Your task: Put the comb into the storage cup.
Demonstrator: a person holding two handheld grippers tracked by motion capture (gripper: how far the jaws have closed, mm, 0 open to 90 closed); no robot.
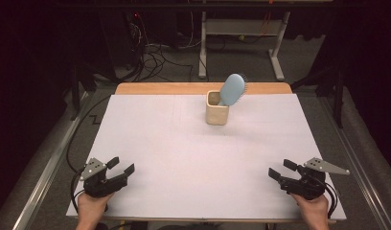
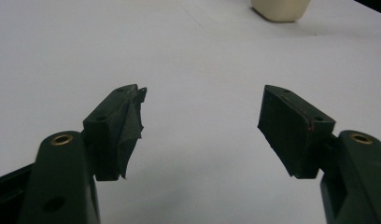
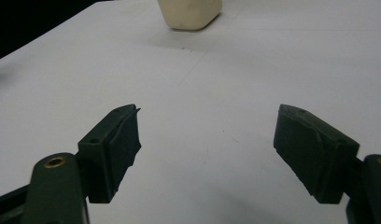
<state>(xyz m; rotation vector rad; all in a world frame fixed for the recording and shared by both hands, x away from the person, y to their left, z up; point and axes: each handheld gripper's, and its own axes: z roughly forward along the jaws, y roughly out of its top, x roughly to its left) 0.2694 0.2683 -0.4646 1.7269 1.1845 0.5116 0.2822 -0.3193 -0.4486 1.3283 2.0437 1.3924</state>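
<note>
Blue hairbrush point(image 1: 233, 89): stands head-up, leaning, in the cream cup point(image 1: 216, 114) at the worktop's point(image 1: 184, 158) far middle.
Left tongs point(image 1: 122, 166): spread open, empty, resting near the front edge.
Right tongs point(image 1: 281, 169): likewise open and empty.
Advice: steady the cup with one, lift the brush straight up.

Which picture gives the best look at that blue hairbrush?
The high view: the brush shows whole above the rim, leaning head-up out of the beige cup. The left gripper view and the right gripper view catch just the cup's base at their top edge, with the brush cut off.
</note>
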